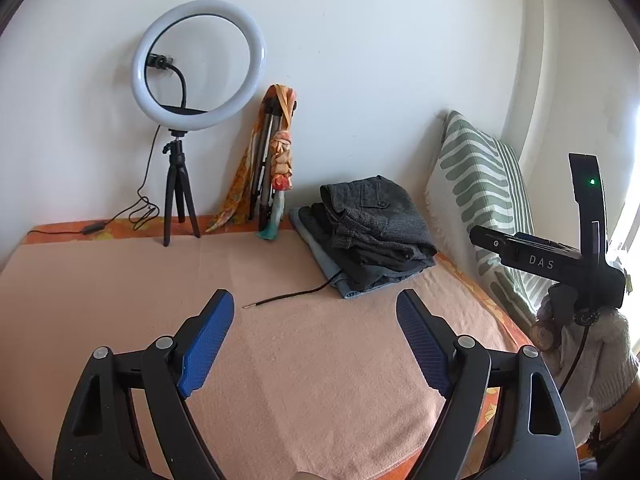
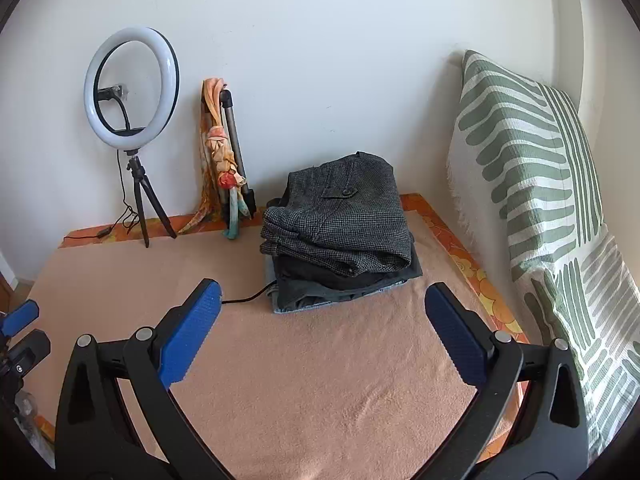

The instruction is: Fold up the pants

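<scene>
A ring light (image 2: pixel 131 87) stands at the far left on the blanket (image 2: pixel 320 380), a tripod (image 2: pixel 236 160) beside it. The left gripper (image 1: pixel 316 340) has jaws wide, nothing between. The folded pants (image 2: pixel 340 224) top a stack at the far right. The right gripper (image 2: pixel 320 332) has jaws wide, empty. A cushion (image 2: pixel 540 184) stands rightmost.

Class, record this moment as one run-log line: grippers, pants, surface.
left gripper: open, empty | right gripper: open, empty | grey tweed pants: folded atop clothes stack | peach blanket: bare in front
</scene>
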